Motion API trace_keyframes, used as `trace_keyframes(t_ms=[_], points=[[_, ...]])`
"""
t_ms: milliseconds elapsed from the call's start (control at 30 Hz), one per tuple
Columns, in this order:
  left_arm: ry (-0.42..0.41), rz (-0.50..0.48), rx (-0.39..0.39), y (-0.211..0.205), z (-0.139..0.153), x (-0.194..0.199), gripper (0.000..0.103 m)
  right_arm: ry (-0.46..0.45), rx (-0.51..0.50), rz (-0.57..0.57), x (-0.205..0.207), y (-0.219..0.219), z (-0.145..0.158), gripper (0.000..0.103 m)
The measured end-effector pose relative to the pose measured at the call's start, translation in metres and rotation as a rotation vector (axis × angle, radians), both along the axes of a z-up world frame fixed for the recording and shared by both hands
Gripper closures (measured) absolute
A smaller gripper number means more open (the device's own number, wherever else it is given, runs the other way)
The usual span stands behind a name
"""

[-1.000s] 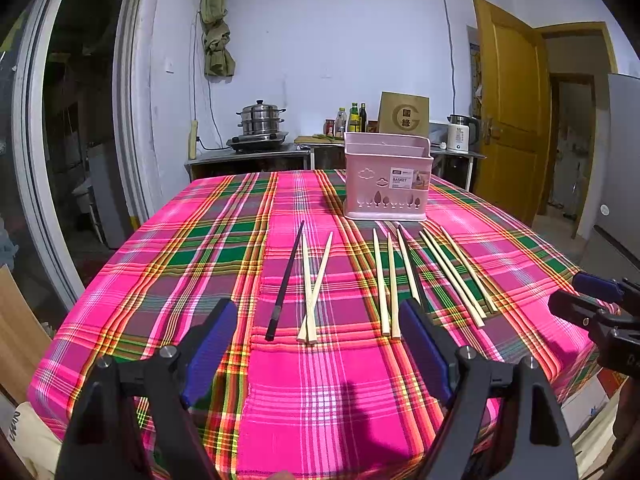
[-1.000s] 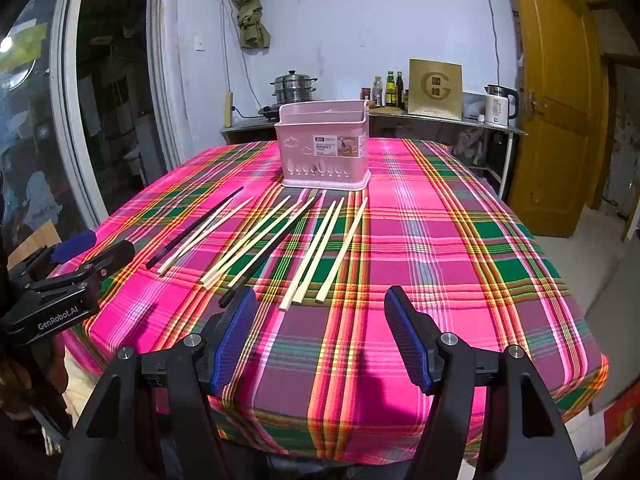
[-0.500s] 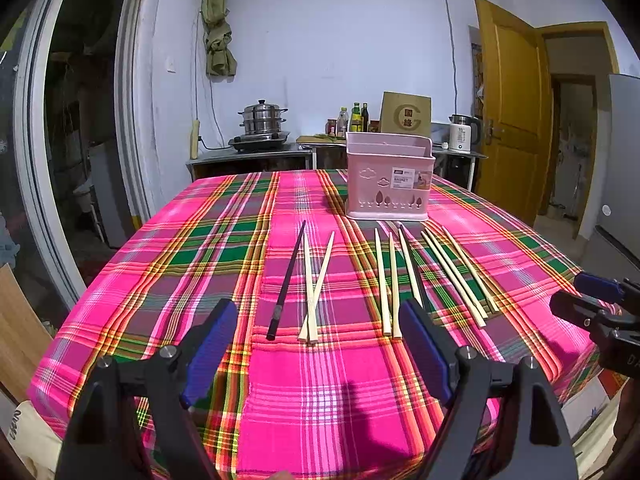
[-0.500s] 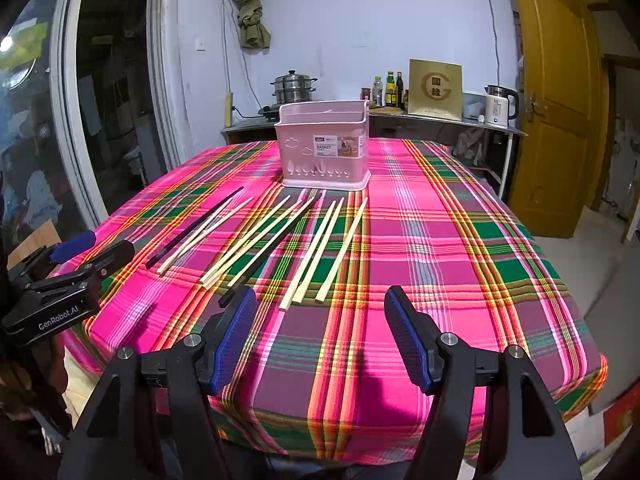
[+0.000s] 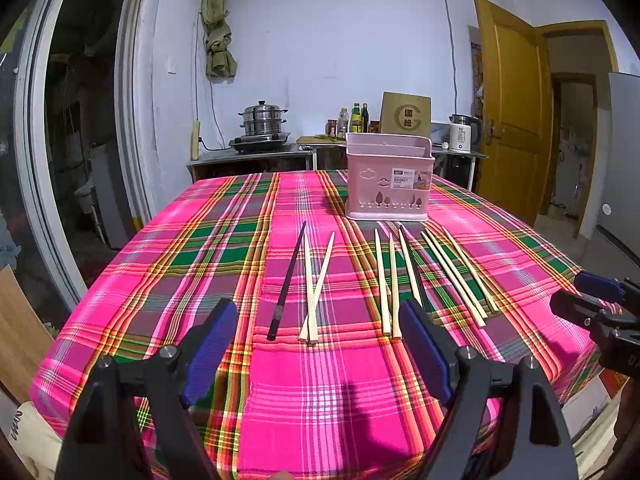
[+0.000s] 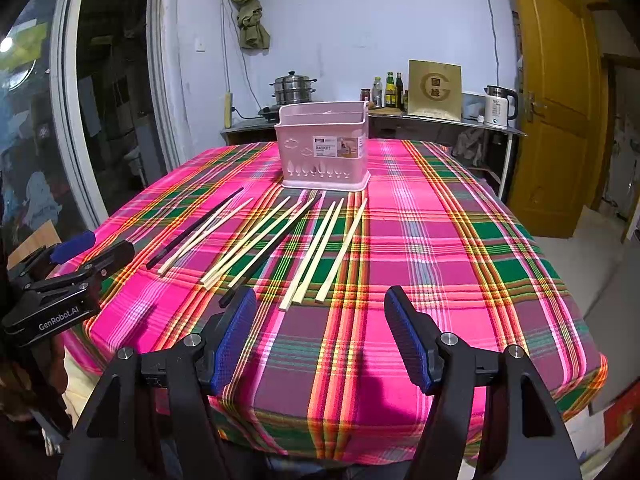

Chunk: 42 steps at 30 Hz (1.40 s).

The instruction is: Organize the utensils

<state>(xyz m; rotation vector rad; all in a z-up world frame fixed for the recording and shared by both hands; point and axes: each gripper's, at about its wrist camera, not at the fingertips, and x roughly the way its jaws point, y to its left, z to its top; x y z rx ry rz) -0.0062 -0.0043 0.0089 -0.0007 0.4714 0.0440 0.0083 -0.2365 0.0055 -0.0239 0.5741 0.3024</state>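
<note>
A pink utensil basket (image 5: 388, 178) (image 6: 323, 151) stands upright at the middle of the plaid-covered table (image 5: 180, 248) (image 6: 460, 248). In front of it several pale wooden chopsticks (image 5: 384, 280) (image 6: 316, 252) lie flat in a row, with a black chopstick (image 5: 286, 282) (image 6: 192, 228) at the left end and another black one (image 6: 268, 254) among them. My left gripper (image 5: 316, 350) hovers open over the near table edge, short of the crossed pale pair (image 5: 316, 288). My right gripper (image 6: 320, 336) is open too, just short of the right-hand chopsticks. Neither holds anything.
Behind the table runs a steel counter with a steamer pot (image 5: 262, 120), bottles (image 5: 356, 118), a gold box (image 6: 434, 90) and a white kettle (image 6: 498, 106). A yellow door (image 6: 556, 120) is at the right. A glass door frame (image 5: 36, 160) stands left.
</note>
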Motion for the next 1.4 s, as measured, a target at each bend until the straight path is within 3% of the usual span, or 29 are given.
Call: trace_keyframes(t_ms=[733,1133,1300,1400], points=[[0.023,-0.003,0.008,0.004,-0.002,0.005,0.018,0.000,0.002,0.001,0.001,0.001,0.000,0.036],[0.111,-0.041,-0.029,0.024,0.000,0.051,0.019,0.017,-0.004,0.025,0.028,0.007,0.003,0.036],[0.151,-0.082,-0.020,0.025,0.001,0.079,0.026,0.039,0.002,0.036,0.051,0.010,0.004,0.036],[0.182,-0.121,-0.015,0.025,0.001,0.100,0.037,0.053,0.003,0.049,0.065,0.013,0.005,0.037]])
